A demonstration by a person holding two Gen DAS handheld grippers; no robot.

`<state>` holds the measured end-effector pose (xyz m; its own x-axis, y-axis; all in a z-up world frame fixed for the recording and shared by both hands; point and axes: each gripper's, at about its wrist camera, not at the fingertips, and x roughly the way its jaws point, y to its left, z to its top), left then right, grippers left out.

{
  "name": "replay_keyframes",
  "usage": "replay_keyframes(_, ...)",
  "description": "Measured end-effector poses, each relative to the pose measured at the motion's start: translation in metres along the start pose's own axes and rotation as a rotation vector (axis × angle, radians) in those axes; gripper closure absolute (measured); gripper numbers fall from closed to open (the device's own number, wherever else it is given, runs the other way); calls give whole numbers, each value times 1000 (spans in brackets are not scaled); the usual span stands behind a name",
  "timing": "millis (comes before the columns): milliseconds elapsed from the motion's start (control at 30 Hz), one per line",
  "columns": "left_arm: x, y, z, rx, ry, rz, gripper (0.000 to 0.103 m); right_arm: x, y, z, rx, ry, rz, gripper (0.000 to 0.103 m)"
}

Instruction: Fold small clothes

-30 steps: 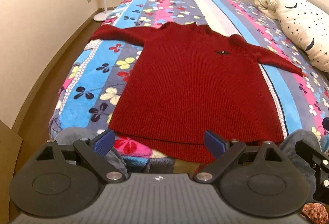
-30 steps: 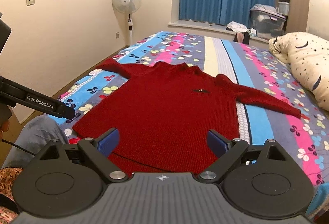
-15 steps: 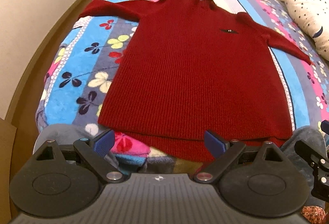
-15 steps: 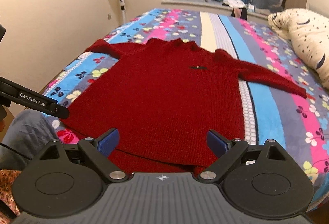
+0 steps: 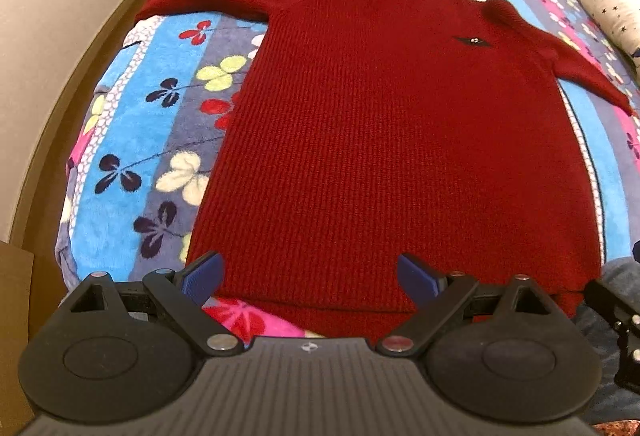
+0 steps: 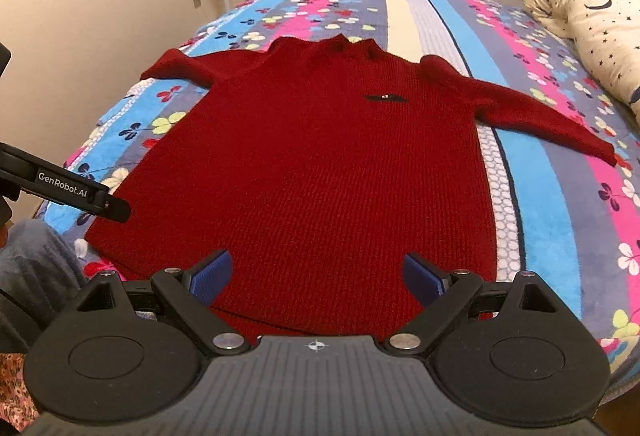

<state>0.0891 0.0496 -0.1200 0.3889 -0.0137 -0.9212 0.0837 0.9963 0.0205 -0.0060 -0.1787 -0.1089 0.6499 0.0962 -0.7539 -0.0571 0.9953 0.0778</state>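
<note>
Bedspread [image 6: 560, 204] bare around flat sweater [image 6: 320, 164]; both claws spread, hem contact unclear.

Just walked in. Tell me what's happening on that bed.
A person holds a gripper in each hand over a red sweater spread flat, sleeves out, on the flowered blanket. The left gripper and right gripper hover near the hem, jaws open, holding nothing. No fold is made yet.
</note>
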Motion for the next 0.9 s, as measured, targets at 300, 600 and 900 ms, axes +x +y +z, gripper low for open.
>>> replay_keyframes(300, 51, 38, 47, -51, -13, -55, 7, 36, -12, 10, 43, 60, -18, 10)
replay_keyframes(600, 168, 206, 233, -501, -231, -194, 9, 91, -27, 34, 86, 182, -43, 12)
replay_keyframes(900, 248, 295, 304, -980, -304, -221, 18, 120, -31, 40, 31, 245, -79, 12)
